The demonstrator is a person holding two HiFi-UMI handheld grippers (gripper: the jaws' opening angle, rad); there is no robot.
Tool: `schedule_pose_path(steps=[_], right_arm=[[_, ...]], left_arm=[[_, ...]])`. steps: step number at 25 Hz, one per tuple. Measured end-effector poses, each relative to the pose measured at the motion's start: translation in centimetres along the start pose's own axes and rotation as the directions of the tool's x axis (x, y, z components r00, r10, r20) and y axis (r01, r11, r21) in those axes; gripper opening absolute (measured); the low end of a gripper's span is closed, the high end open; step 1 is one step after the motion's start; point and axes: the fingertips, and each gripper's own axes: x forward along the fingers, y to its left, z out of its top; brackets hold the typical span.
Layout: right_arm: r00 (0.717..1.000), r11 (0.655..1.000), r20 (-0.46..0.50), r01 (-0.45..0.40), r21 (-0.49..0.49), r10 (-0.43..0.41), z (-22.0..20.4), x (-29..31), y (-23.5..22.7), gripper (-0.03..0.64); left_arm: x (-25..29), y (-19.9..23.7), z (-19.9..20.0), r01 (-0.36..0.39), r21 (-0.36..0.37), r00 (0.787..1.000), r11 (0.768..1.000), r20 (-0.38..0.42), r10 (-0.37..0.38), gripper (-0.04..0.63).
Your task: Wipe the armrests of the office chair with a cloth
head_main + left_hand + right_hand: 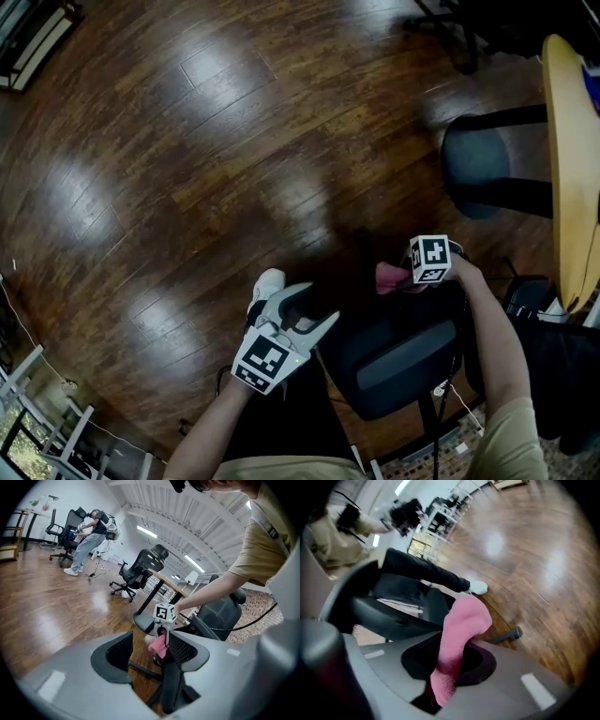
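While my right gripper [405,275] is clamping the pink cloth [459,639] just above the office chair's [403,366] armrest [171,686] and my left gripper [305,307] is hanging empty with jaws apart, I am worrying that pressing down may roll the unbraced chair away.

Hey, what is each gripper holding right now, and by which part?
The right gripper grips the pink cloth near one end; most of it sticks out past the jaws. The left gripper is open, holding nothing.

Head view steeply down over the office chair [398,366], both gripper views close alongside, chair common to all.
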Motion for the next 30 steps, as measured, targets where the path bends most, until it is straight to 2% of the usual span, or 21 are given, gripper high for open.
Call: schedule_pose_path(steps=[2, 3, 5, 8, 10, 11, 14, 17, 20, 22, 24, 25, 28, 30], right_arm=[[0.979, 0.983, 0.100, -0.171, -0.070, 0.178, 2.1, -3.0, 5.1, 0.066], [0.955, 0.962, 0.124, -0.257, -0.096, 0.268, 2.8, -4.2, 7.5, 0.066], [0.902, 0.907, 0.115, -0.402, -0.123, 0.415, 3.5, -5.6, 11.4, 0.066], [0.845, 0.845, 0.055, -0.525, -0.097, 0.532, 3.1, -5.5, 13.7, 0.065], [0.827, 0.827, 0.050, -0.557, -0.075, 0.561, 2.7, -5.5, 13.8, 0.067], [0.832, 0.833, 0.048, -0.550, -0.066, 0.553, 2.5, -5.3, 13.2, 0.067], [0.901, 0.901, -0.003, -0.433, -0.042, 0.433, 1.5, -3.0, 9.6, 0.067], [0.936, 0.937, -0.066, -0.348, -0.020, 0.346, -0.1, -1.2, 6.8, 0.074], [0.970, 0.987, -0.191, -0.159, -0.020, 0.152, -2.7, 1.3, 2.0, 0.071], [0.989, 1.000, -0.149, -0.013, 0.000, 0.013, -2.4, 3.1, -1.2, 0.071], [0.994, 0.994, -0.068, 0.093, 0.055, -0.089, -1.0, 4.7, -3.6, 0.071], [0.990, 0.989, -0.063, 0.131, 0.073, -0.127, -0.7, 5.3, -4.5, 0.056], [0.979, 0.979, -0.092, 0.188, 0.076, -0.181, -0.6, 5.4, -5.9, 0.064], [0.972, 0.971, -0.054, 0.230, 0.070, -0.227, 0.1, 4.1, -6.1, 0.064]], left_arm=[[0.3, -0.3, 0.9, 0.003, 0.003, 1.000, 1.000, 0.019, -0.003, 0.222], [0.4, -0.4, 1.4, 0.004, 0.005, 1.000, 1.000, 0.030, -0.004, 0.222], [0.8, -0.5, 2.3, 0.006, 0.007, 0.999, 1.000, 0.052, -0.007, 0.222], [1.2, -0.8, 3.5, 0.006, 0.008, 0.998, 1.000, 0.069, -0.006, 0.222], [1.4, -1.2, 3.7, 0.009, 0.011, 0.998, 1.000, 0.069, -0.010, 0.222], [1.4, -1.3, 3.6, 0.009, 0.013, 0.998, 1.000, 0.066, -0.009, 0.222], [0.9, -0.7, 2.3, -0.007, 0.001, 0.999, 1.000, 0.050, 0.007, 0.222], [0.8, -0.5, 0.9, -0.018, -0.020, 0.999, 1.000, 0.037, 0.019, 0.221], [0.9, -0.4, 0.4, -0.021, -0.023, 0.999, 1.000, 0.030, 0.021, 0.221], [0.9, -0.5, 0.1, -0.019, -0.027, 1.000, 0.999, 0.024, 0.020, 0.221], [1.0, -0.5, -0.1, -0.014, -0.022, 1.000, 1.000, 0.015, 0.014, 0.221], [1.0, -0.6, -0.2, -0.011, -0.016, 1.000, 1.000, 0.009, 0.011, 0.221], [1.3, -1.0, -0.5, -0.003, 0.006, 1.000, 1.000, -0.010, 0.003, 0.221], [1.4, -1.5, -0.6, 0.003, 0.018, 1.000, 1.000, -0.020, -0.003, 0.221]])
